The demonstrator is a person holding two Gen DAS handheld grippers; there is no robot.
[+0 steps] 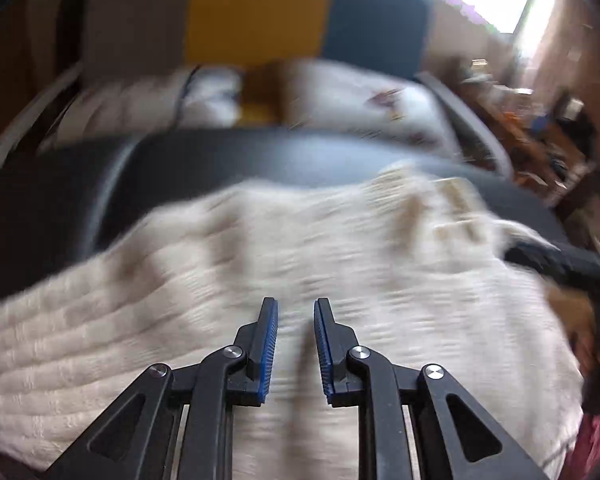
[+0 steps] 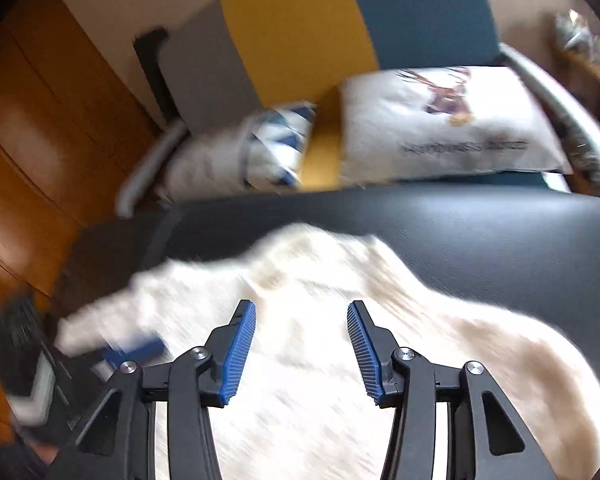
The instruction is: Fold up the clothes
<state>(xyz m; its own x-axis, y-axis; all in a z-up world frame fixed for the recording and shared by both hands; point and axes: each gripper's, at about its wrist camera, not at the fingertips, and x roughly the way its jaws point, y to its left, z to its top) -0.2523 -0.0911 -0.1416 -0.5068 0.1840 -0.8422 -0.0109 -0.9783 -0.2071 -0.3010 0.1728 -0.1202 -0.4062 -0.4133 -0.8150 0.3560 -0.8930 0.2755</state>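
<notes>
A cream knitted garment (image 1: pixel 284 248) lies spread on a black padded surface (image 1: pixel 260 156). It also shows in the right wrist view (image 2: pixel 324 280), blurred by motion. My left gripper (image 1: pixel 296 304) hovers over the garment's middle with its blue pads a small gap apart, holding nothing. My right gripper (image 2: pixel 301 308) is open wide above the garment, empty. The left gripper (image 2: pixel 112 356) shows blurred at the lower left of the right wrist view, at the garment's left edge.
Behind the black surface (image 2: pixel 480 232) is a seat with a white deer-print pillow (image 2: pixel 452 120), a blue-and-white cushion (image 2: pixel 276 144), and a grey, yellow and blue backrest (image 2: pixel 300 36). Wooden floor (image 2: pixel 28 128) lies at the left. A cluttered area (image 1: pixel 540 136) is at the right.
</notes>
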